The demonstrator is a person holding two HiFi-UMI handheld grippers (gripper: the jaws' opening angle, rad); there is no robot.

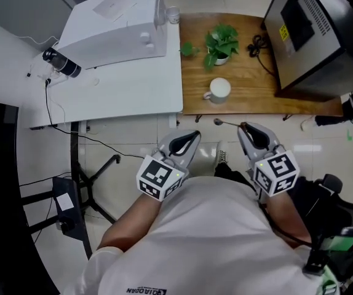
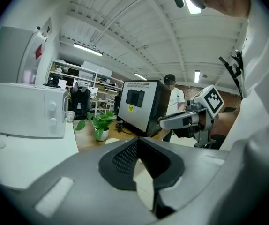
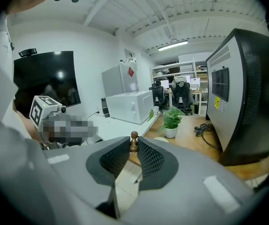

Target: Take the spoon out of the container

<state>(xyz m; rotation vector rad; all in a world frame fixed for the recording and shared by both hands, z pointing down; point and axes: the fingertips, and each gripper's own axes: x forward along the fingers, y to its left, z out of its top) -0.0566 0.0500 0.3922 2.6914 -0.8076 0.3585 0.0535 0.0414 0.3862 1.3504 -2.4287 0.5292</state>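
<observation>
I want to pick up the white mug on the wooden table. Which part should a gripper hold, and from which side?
Probably the rim, from above: the white mug stands upright with its mouth open, so one jaw can go inside the wall. Its handle, at the left, looks too small to pinch.

My white short-sleeved T-shirt (image 1: 226, 232)
Dark print (image 1: 146, 291) at lower centre; my left gripper (image 1: 194, 135) and right gripper (image 1: 245, 128) are grey, with black-and-white marker cubes (image 1: 159, 178).
</observation>
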